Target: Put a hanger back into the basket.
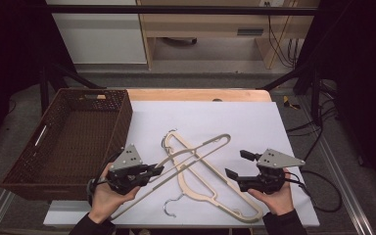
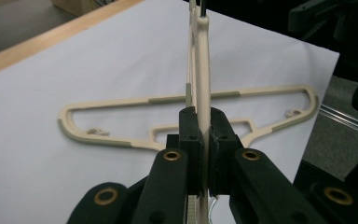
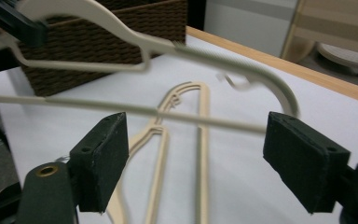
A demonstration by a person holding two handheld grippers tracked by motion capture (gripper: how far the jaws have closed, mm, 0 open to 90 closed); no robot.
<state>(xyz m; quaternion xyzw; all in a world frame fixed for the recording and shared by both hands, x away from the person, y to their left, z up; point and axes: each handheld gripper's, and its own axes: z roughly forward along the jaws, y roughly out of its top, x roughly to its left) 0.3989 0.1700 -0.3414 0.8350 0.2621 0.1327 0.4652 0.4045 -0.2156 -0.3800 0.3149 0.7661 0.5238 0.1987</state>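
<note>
Hangers, two of them, cream plastic, cross each other on the white sheet (image 1: 254, 122) that covers the bench. The upper hanger (image 1: 196, 159) is clenched in the left tongs (image 1: 157, 171), whose pads press on its thin bar from both sides in the left gripper view; in the right gripper view it hangs above the sheet, so it is lifted. The lower hanger (image 1: 210, 188) lies flat on the sheet beneath it, with its metal hook (image 1: 171, 205) near the front edge. The right tongs (image 1: 238, 164) stand released, their pads wide apart. In the right gripper view the lifted hanger's thin bar crosses in the gap between the pads without touching either. A dark wicker basket (image 1: 120, 122) sits at the left of the bench, just beside the left hand (image 1: 108, 196), its near wall close to the held hanger's end. The lower hanger lies directly under the lifted one, so the two overlap where they cross. A black cable (image 1: 323, 188) trails from the right tongs over the sheet's right edge.
</note>
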